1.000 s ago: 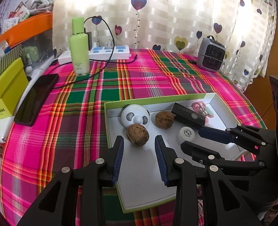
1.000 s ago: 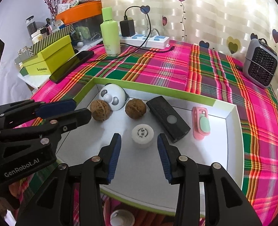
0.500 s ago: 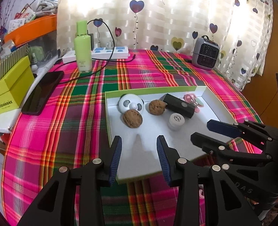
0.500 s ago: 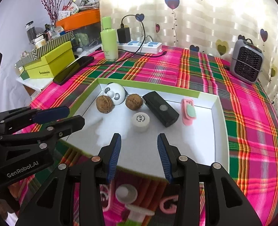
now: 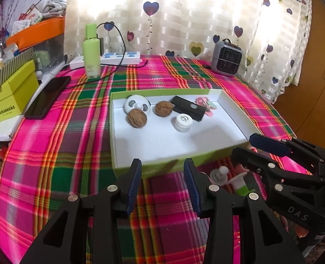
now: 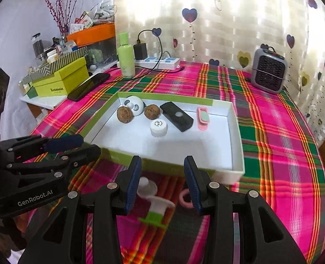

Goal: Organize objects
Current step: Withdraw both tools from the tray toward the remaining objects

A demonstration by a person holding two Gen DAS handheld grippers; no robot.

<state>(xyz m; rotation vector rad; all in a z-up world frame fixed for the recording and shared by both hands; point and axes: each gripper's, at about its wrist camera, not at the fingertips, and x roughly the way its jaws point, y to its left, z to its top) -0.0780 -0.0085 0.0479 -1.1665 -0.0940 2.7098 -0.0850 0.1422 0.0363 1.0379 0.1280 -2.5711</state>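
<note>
Tray [image 6: 236, 132] on plaid counter [image 6: 272, 132] collects sorted items: two walnuts [image 6: 124, 114], black remote [image 6: 176, 116]. Left gripper [image 5: 162, 171], right gripper [image 6: 162, 171] empty, fingers parted; left's just widened. White-green piece [image 6: 157, 209] outside tray, likely next.

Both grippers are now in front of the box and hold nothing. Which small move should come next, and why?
Probably lower the right gripper onto the white and green piece on the cloth just below it. Both grippers look open and empty, the box already holds six things, and this piece lies outside it.
</note>
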